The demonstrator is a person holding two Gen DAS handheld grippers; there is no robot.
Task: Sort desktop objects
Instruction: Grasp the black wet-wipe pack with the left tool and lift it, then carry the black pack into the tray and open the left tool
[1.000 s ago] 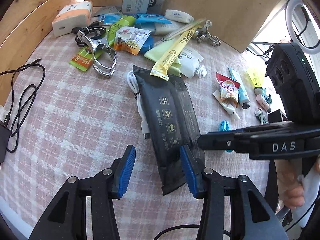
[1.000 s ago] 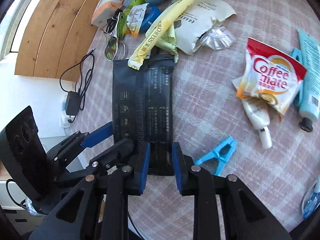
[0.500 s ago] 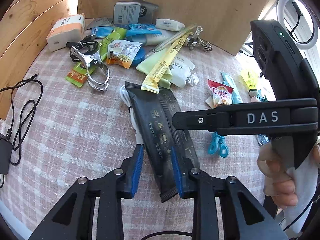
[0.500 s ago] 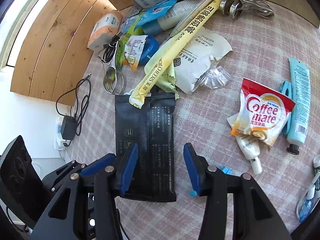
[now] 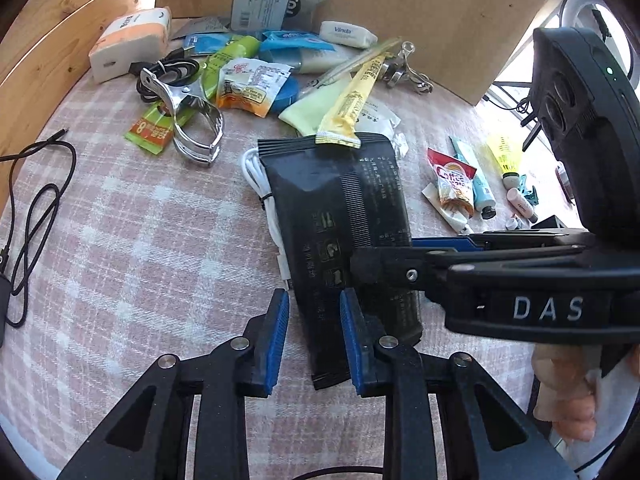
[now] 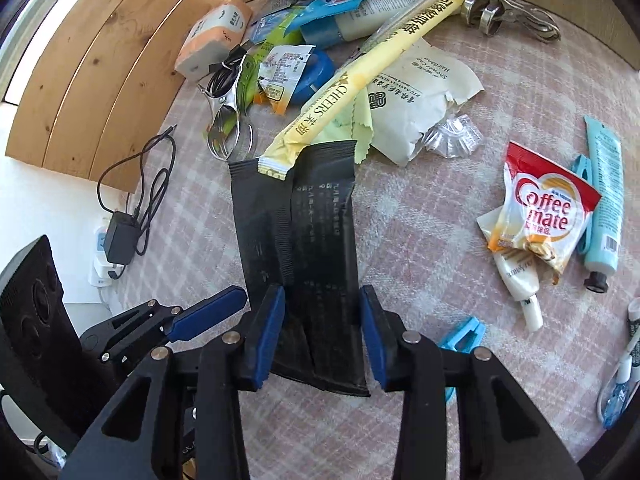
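A long black packet (image 5: 332,208) lies on the pink checked cloth (image 5: 140,240), with the end of a yellow stick sachet (image 5: 352,108) resting on its far end. My left gripper (image 5: 314,308) stands with narrow jaws at the packet's near left corner. Its right pad lies on the packet and a sliver of cloth shows beside the left pad, so I cannot tell whether it pinches. My right gripper (image 6: 322,296) reaches in from the right. Its jaws are closing and the black packet (image 6: 296,232) shows between them, with no clear press on it.
A white cable (image 5: 256,180) lies along the packet's left side, and a metal clamp (image 5: 192,120) sits beyond it. A Coffee mate sachet (image 6: 544,216), a teal tube (image 6: 604,196) and a blue clip (image 6: 460,332) lie to the right. Wooden walls (image 5: 60,40) bound the back and left. A black charger cable (image 5: 36,200) trails at the left edge.
The left jaws narrowed around the packet's near end and then held. The right jaws spread wide from a tight gap, then came partly in, while that gripper shifted over the packet.
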